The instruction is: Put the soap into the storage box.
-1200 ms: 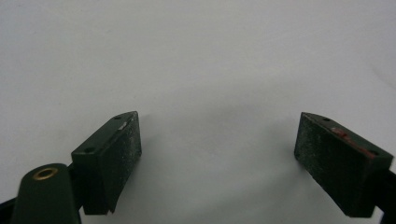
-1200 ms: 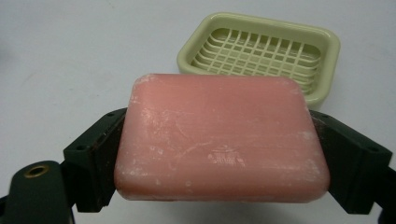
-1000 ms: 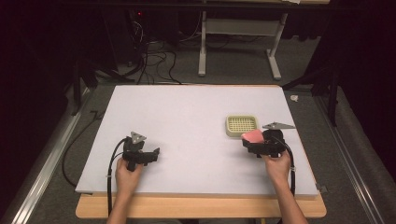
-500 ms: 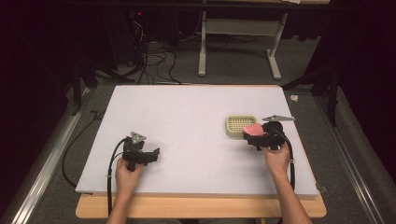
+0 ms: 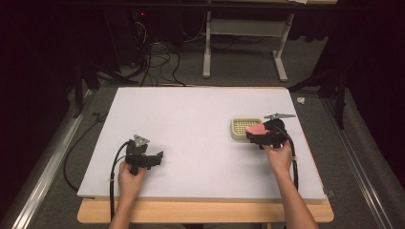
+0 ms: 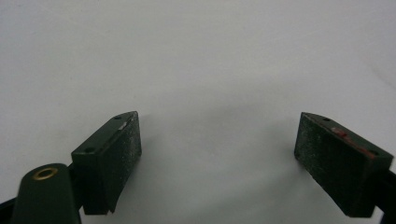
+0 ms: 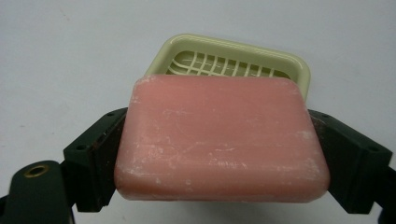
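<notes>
Dark floor, loose cables and the legs of a pale metal frame [image 5: 241, 45] surround a white worktop [image 5: 191, 119] laid on a wooden board. Near that worktop's right side the right claw [image 5: 254, 134] is clamped on a pink bar of soap [image 7: 219, 140], one black jaw pressed against each short end of the bar, so the soap hangs level between them. Just beyond the bar lies a pale yellow-green soap dish [image 7: 299, 70] with a ribbed, slotted floor; the soap's far edge overlaps the dish's near rim as the right gripper view sees it, though whether bar and rim touch cannot be told. No brand, stamp or lettering can be read on the soap, the dish or the jaws; the bar's top face carries only whitish scuffs and dried flecks. Those marks and the dish's ribs are clear in the right gripper view, while from the high view the soap [image 5: 256, 129] is a small pink patch at the dish's [image 5: 239, 129] right edge, with a grey three-cornered plate above the person's right hand [image 5: 278, 155]. Well apart, toward the near left of the worktop, the left claw [image 5: 155, 157] rests low with its jaws spread wide and nothing between them; the left gripper view shows bare white surface between the two black pads [image 6: 119, 149], while the high view adds the left hand [image 5: 131, 174] and the black cable [image 5: 113, 186] trailing back off the near edge.
</notes>
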The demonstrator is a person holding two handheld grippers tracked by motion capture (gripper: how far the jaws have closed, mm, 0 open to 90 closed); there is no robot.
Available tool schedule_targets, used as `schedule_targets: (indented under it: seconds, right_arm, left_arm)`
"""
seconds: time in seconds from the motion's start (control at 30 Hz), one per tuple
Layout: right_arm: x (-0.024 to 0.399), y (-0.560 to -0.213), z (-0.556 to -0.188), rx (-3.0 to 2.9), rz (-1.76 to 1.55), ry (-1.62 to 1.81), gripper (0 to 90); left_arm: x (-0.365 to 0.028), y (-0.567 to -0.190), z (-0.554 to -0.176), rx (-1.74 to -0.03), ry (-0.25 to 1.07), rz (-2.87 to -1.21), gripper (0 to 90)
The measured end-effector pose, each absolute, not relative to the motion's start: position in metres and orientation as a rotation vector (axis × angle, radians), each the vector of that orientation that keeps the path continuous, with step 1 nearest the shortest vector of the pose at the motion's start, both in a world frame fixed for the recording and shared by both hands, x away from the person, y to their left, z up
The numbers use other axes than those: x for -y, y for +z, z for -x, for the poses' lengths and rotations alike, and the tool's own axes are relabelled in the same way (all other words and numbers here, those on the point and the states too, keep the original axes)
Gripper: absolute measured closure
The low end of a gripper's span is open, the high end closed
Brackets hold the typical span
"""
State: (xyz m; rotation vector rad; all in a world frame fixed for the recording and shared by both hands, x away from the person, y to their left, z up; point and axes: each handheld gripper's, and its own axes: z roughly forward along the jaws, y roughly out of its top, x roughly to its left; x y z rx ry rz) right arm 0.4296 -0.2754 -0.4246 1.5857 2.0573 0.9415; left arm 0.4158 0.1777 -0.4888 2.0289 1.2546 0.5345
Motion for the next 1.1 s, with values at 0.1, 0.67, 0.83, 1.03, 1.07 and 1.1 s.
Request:
schedule_targets:
  seconds: [0.1,0.67,0.83,1.03,1.07,1.1]
  right_arm:
    - [0.274,-0.424,-0.433,-2.057,-1.587,0.937,13.6]
    - [0.261,-0.435,-0.453,-2.081,-1.633,0.863,13.6]
    - [0.256,-0.438,-0.458,-2.093,-1.649,0.852,13.5]
    - [0.250,-0.435,-0.464,-2.104,-1.657,0.844,13.4]
    - [0.248,-0.436,-0.466,-2.106,-1.652,0.833,13.3]
    - [0.248,-0.436,-0.466,-2.107,-1.656,0.829,13.3]
  left_arm:
    - [-0.178,-0.489,-0.416,-1.255,0.535,-2.029,15.3]
    - [-0.178,-0.489,-0.416,-1.255,0.534,-2.029,15.3]
    - [-0.178,-0.489,-0.416,-1.255,0.534,-2.029,15.3]
    - [-0.178,-0.489,-0.416,-1.255,0.535,-2.029,15.3]
    - [-0.178,-0.489,-0.416,-1.255,0.535,-2.029,15.3]
    - [-0.178,-0.489,-0.416,-1.255,0.535,-2.029,15.3]
